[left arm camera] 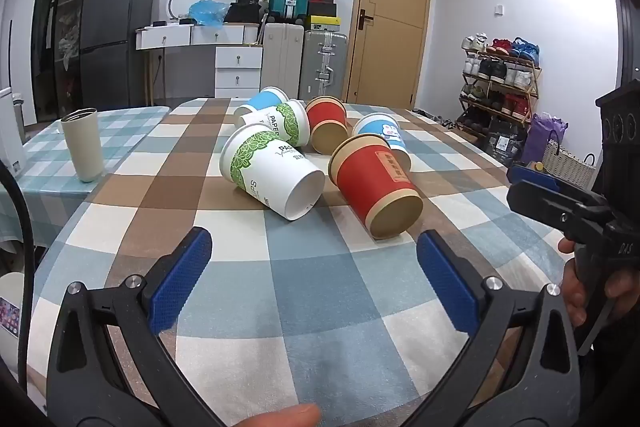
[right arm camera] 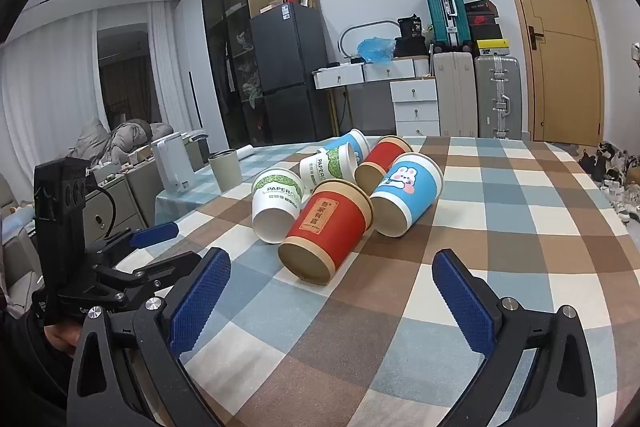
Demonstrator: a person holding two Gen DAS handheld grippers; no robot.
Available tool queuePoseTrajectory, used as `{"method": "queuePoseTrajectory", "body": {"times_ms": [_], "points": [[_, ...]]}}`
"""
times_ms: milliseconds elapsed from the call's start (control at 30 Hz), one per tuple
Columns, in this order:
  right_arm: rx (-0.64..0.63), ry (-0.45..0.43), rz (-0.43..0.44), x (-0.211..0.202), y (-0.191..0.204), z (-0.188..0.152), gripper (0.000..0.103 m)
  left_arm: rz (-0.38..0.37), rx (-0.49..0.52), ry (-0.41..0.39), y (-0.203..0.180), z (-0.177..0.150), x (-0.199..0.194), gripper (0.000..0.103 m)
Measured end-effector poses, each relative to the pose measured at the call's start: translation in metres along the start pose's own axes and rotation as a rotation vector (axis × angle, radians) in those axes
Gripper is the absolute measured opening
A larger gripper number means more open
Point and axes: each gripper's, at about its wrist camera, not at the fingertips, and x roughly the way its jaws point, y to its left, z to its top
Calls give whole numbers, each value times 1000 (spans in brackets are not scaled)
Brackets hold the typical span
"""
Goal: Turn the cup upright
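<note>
Six paper cups on their sides, both grippers open

We see the checked tabletop carrying the tipped cups in a cluster; the nearest red cup lies beside a green-leaf cup, ahead of our left gripper and right gripper, both spread wide and empty.

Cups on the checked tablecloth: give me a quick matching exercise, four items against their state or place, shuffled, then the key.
Items
1. nearest red cup
2. blue rabbit cup
3. beige tumbler
4. left tongs

States or places
A. upright, on the neighbouring light checked table
B. open, holding nothing
C. on its side, base toward the cameras, closest to both tongs
D. on its side, right of the red cup in the right wrist view

Pairs: 1-C, 2-D, 3-A, 4-B
</note>
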Motion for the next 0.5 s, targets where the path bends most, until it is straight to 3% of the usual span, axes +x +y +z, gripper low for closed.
{"method": "queuePoseTrajectory", "body": {"times_ms": [500], "points": [[-2,-4,0,0,0,0,103,-4,-9,3,0,0,0,102]]}}
